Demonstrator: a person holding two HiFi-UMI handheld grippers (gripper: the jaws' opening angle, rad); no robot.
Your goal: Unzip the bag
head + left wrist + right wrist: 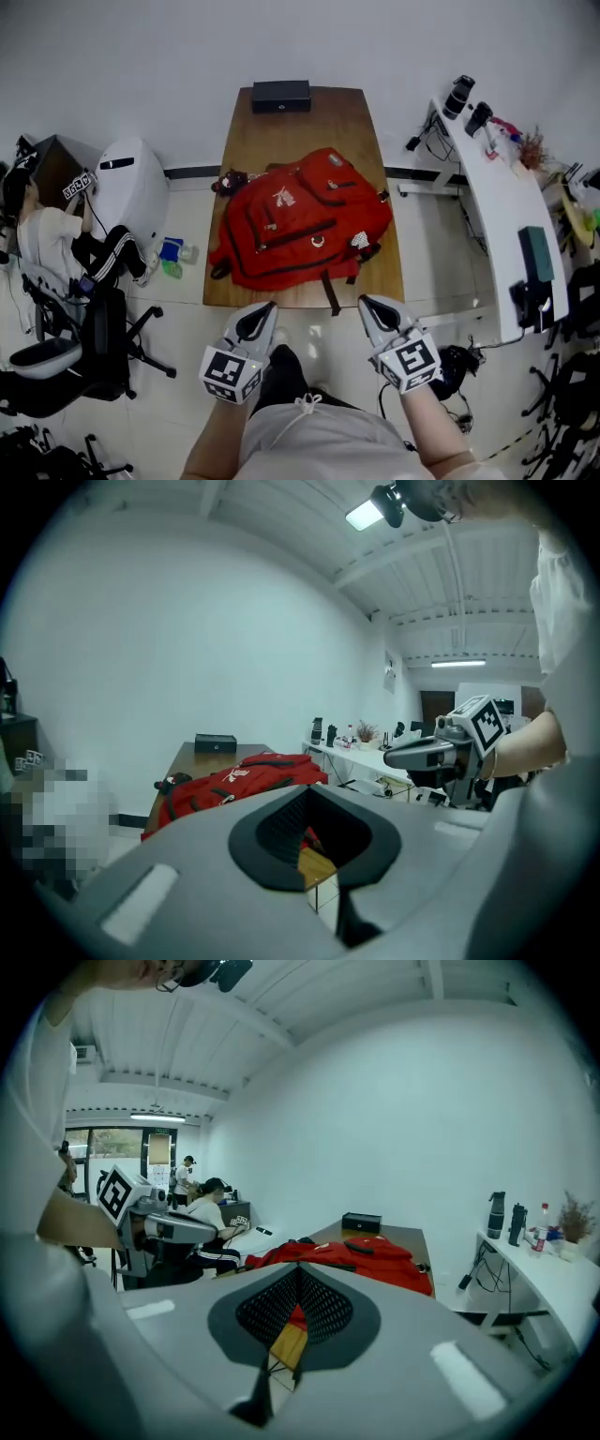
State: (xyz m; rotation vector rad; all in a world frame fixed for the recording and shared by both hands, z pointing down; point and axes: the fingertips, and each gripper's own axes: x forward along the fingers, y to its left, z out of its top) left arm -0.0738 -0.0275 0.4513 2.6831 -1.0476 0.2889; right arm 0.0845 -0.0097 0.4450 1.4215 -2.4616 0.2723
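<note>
- On the wooden tabletop (pixel 281 127), the red bag (pixel 300 220) lies flat and slightly askew. It covers most of the near half, and a black box (pixel 280 96) sits well apart at the far end.
- The step in hand looks like the approach. Nothing touches the bag, and its dark zip lines appear fully closed.
- To do it well, both tools likely need to travel forward over the near edge of the tabletop, 1 to each job.
- 1 tool would best pin the fabric just beside the start of a zip track, so the soft bag does not slide or bunch.
- The other would pinch the pull tab and draw it along the curve of the track, not straight across it.
- The pull tabs are too small in the head view to pick out surely, so the right tab is best found before committing.
- The left tool (pixel 267 309) hangs short of the tabletop, near the person's body. Its jaws are pressed together with nothing between them.
- The right tool (pixel 368 304) is level with it on the other side. Its jaws also meet at the tips and are empty, touching neither bag nor tabletop.
- Both would have to spread before any pinch.
</note>
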